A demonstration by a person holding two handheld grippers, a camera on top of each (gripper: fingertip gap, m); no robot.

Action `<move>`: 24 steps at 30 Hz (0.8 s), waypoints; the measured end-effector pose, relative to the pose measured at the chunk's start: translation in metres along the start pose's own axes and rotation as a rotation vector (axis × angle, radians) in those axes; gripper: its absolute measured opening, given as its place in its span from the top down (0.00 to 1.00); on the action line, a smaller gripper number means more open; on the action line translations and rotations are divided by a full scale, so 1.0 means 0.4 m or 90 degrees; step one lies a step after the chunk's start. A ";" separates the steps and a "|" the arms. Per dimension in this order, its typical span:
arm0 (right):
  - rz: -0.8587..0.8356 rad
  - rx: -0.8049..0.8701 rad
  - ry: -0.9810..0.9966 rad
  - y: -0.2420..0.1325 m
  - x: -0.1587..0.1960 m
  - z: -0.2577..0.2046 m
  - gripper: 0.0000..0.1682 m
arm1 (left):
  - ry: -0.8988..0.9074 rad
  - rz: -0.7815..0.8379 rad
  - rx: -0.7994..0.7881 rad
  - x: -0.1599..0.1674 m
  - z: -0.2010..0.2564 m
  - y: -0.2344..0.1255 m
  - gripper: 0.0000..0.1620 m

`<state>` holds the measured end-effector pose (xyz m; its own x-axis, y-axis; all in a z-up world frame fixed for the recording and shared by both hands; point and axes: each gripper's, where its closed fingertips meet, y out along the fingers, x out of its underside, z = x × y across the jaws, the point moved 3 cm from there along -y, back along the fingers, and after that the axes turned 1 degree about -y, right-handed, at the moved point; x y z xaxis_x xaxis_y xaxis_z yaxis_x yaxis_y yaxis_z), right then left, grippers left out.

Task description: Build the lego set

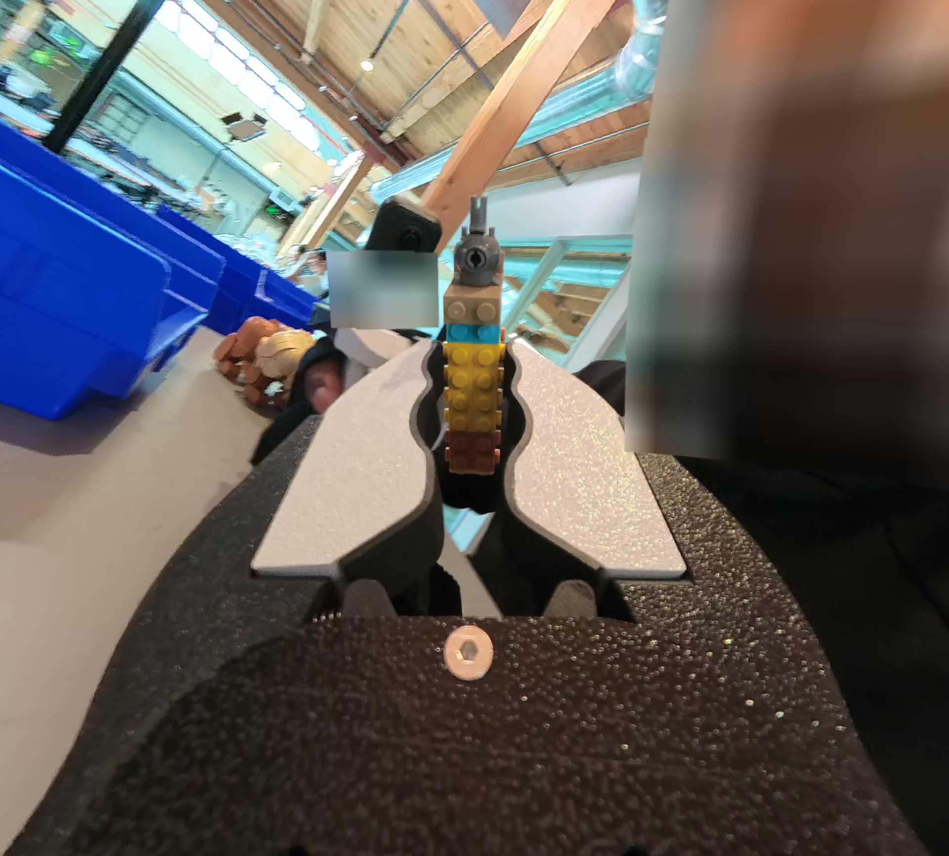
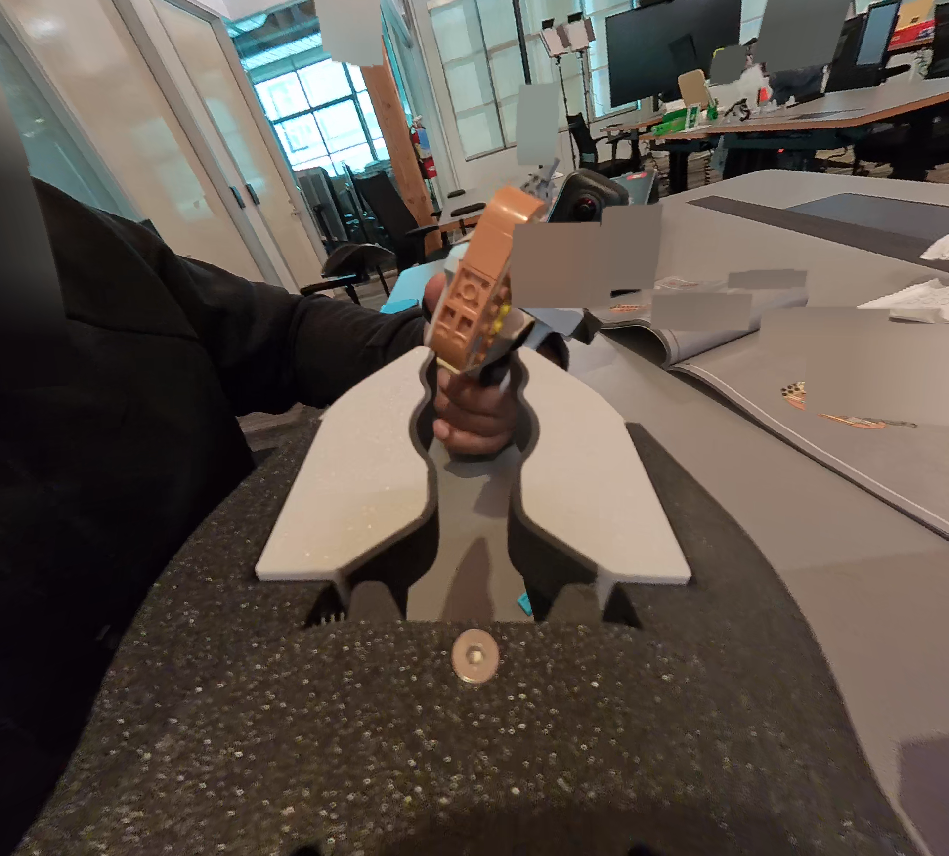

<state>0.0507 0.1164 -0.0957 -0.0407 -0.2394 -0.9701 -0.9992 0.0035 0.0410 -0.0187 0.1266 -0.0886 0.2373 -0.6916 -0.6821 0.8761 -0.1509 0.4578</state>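
The left tool (image 1: 470, 400) is clamped on the lego stack (image 1: 472, 369) at frame centre, its base hidden between the fingers. The right tool (image 2: 472, 384) stands apart, nothing gripped; beyond it the model (image 2: 482, 287) partly covers a hand (image 2: 470, 413). The table (image 2: 770, 497) runs off right.

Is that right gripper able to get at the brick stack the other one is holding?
Probably yes. The brick stack sits just past the right gripper, whose jaws stand open with nothing between them. The left gripper clamps its middle, but the grey top sticks out free.
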 end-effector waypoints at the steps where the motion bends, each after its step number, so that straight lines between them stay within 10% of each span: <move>1: 0.005 -0.005 0.005 0.000 -0.002 -0.002 0.84 | 0.014 -0.007 -0.015 0.002 -0.003 0.001 0.87; 24: -0.021 0.024 0.019 0.001 0.013 0.018 0.85 | 0.149 -0.107 -0.156 0.033 -0.040 0.012 0.87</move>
<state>0.0501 0.1221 -0.1024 -0.0081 -0.2687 -0.9632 -0.9995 0.0319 -0.0005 -0.0048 0.1281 -0.1044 0.1471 -0.4869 -0.8610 0.9786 -0.0551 0.1983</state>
